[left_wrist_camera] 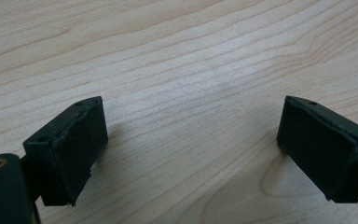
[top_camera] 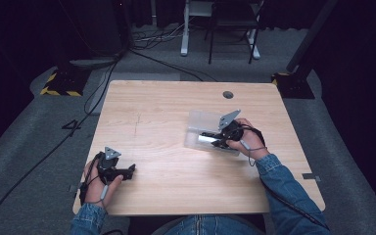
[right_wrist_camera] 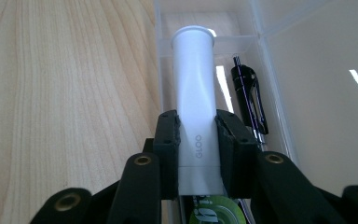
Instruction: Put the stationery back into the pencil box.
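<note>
My right gripper (right_wrist_camera: 198, 135) is shut on a white glue stick (right_wrist_camera: 195, 84) marked GLOO, its pads pressing on both sides of the tube. The stick points along the jaws and hangs low inside a clear plastic box (right_wrist_camera: 279, 70), beside a black pen (right_wrist_camera: 248, 98) that lies on the box floor. From above, the right gripper (top_camera: 210, 138) and the glue stick (top_camera: 205, 139) sit over the clear box (top_camera: 198, 120) at the table's right of centre. My left gripper (top_camera: 129, 170) rests near the front left edge; its jaws (left_wrist_camera: 191, 149) stand open over bare wood.
The light wooden table (top_camera: 156, 117) has a round cable hole (top_camera: 228, 94) at its far edge. Something with a green label (right_wrist_camera: 212, 210) lies in the box under the right jaws. Cables and stand legs lie on the grey floor beyond the table.
</note>
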{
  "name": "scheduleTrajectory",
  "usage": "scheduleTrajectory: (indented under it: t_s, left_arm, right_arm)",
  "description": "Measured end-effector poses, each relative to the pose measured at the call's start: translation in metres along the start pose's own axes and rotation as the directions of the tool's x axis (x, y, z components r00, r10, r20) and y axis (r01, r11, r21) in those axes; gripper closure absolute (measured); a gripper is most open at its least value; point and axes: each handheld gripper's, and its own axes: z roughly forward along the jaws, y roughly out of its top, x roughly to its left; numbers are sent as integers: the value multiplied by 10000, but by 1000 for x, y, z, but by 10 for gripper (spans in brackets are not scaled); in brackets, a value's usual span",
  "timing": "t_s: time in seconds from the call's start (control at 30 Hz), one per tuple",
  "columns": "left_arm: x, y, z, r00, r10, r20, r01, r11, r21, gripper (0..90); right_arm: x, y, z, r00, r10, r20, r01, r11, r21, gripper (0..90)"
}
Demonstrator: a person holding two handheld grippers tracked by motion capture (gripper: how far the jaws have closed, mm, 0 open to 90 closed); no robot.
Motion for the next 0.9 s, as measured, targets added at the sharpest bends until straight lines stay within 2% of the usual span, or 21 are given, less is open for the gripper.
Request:
scheduleTrajectory:
  t_s: [0.43, 0.9]
  left_arm:
    - [0, 0, 0, 10000, -9, 11, 9, 10000, 10, 87]
    - [0, 0, 0, 10000, -11, 4, 11, 10000, 3, 87]
  right_arm:
    - [-3, -3, 5, 10000, 55, 67, -56, 10000, 24, 717]
    - [-6, 0, 13, 9995, -303, -42, 303, 9995, 80, 717]
